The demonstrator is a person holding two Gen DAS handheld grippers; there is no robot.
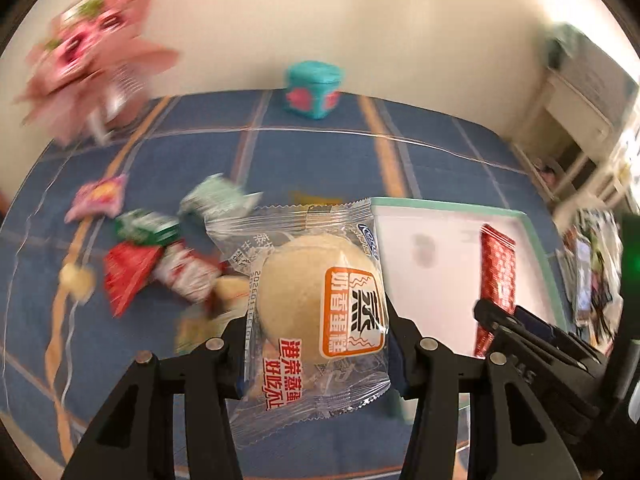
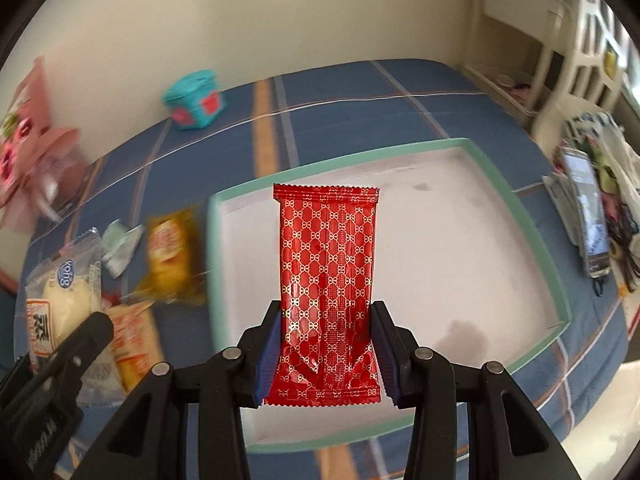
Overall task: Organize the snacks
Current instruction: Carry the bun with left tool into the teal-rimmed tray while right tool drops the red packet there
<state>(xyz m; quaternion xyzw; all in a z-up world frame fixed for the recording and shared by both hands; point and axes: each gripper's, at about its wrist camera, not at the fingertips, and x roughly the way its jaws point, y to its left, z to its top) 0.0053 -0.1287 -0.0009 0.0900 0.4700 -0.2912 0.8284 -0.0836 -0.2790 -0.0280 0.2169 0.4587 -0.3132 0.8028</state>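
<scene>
With a cake (image 1: 320,300) clamped in the left hand-held gripper (image 1: 316,354) and a red packet (image 2: 326,292) in the right hand-held gripper (image 2: 326,354), both held above the bed (image 2: 340,96), lowering into the tray (image 2: 516,216) is likely called for next.

Soft, even daylight fills both fisheye views, brightest at the right edge, with dark vignetted corners, bowed lines toward the rims, motion blur smearing the pink bag (image 1: 92,52) and loose snacks (image 1: 160,256), and glare on the red wrapper (image 2: 327,280).

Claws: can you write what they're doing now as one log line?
left claw: shut on cake | right claw: shut on red pack | tray: empty
</scene>
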